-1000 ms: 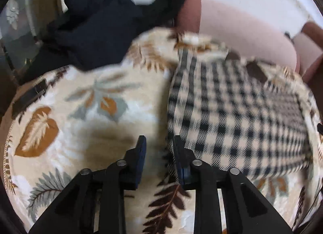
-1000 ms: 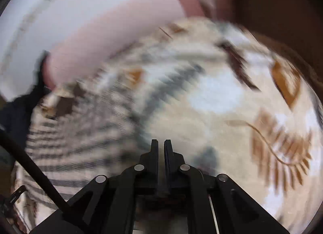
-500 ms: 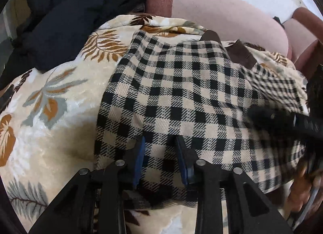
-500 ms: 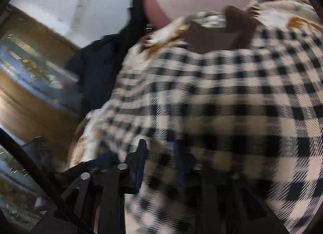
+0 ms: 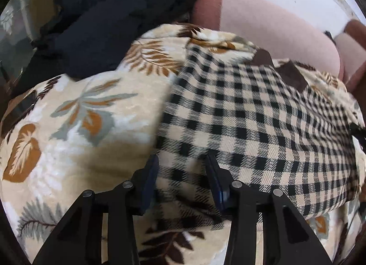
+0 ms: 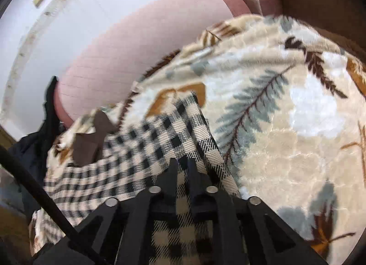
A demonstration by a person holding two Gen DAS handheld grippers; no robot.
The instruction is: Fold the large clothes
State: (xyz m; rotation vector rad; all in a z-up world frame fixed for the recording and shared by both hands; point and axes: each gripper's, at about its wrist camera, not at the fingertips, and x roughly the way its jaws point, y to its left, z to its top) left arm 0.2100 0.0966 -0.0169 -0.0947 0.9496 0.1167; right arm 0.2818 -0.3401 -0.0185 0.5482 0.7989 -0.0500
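Checked shirt [image 5: 263,123] lies on the leaf-print blanket [image 5: 87,128], long axis toward 12 o'clock. Left gripper [image 5: 181,173] straddles its near-left corner, jaws opening. Right gripper [image 6: 182,169], nearly closed yet opening, has shirt cloth between its jaws.

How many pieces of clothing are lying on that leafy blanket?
2. A checked shirt lies spread on the blanket's right part; a dark garment sits heaped at its far left edge. More may be hidden beneath the heap.
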